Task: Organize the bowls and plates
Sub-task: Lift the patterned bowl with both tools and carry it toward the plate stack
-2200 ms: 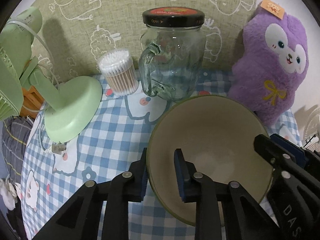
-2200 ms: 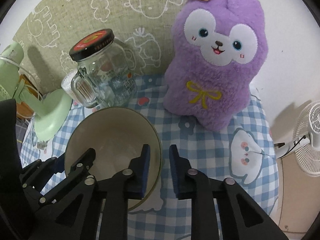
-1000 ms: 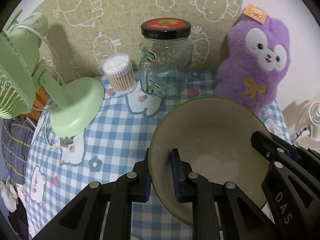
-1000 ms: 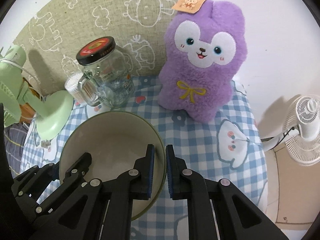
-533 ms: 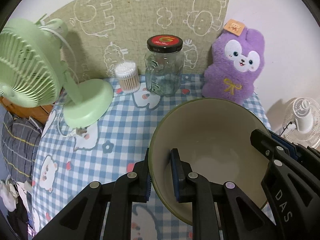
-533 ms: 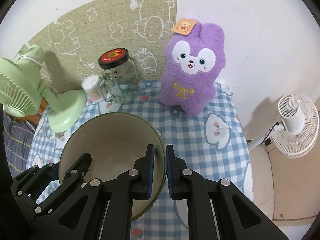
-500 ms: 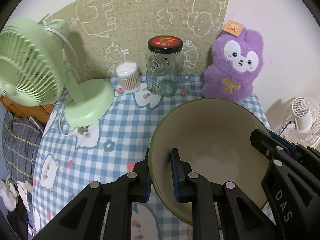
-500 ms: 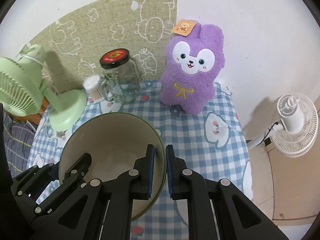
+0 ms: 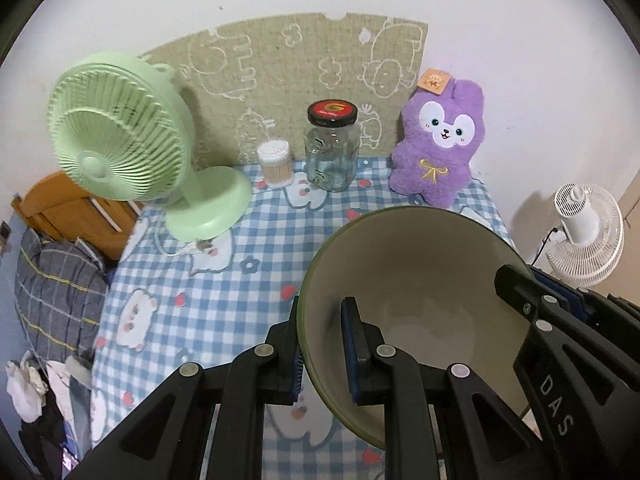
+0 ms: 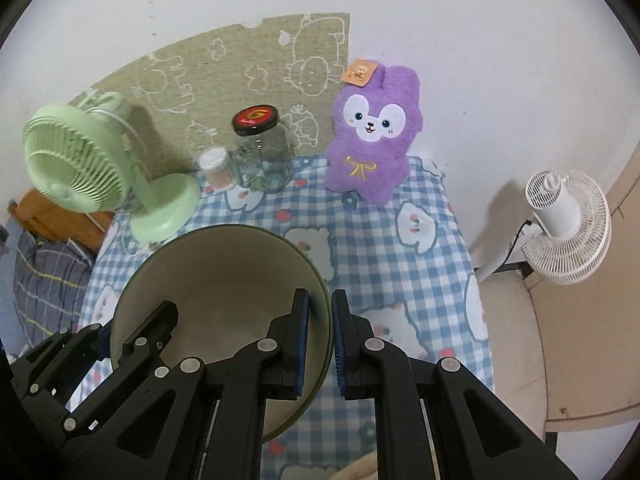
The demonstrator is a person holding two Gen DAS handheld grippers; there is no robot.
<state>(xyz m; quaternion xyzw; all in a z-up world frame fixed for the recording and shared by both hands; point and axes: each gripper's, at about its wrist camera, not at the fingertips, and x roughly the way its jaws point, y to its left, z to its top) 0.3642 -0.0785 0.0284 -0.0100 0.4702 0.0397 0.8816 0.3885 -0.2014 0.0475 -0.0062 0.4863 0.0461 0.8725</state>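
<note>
Left wrist view: the left gripper (image 9: 322,344) pinches the green bowl's (image 9: 412,300) left rim, above the table (image 9: 248,248).

Right wrist view: the right gripper (image 10: 319,332) pinches its right rim; uneven pull could slip it.

Each matte black plastic hand-held gripper, the left (image 9: 322,350) and the right (image 10: 319,345), has two angular fingers with triangular cut-outs, round silver screw heads at the joints, ribbed blue pads (image 10: 301,346) inside the tips, and white "DAS" lettering on one side.
</note>
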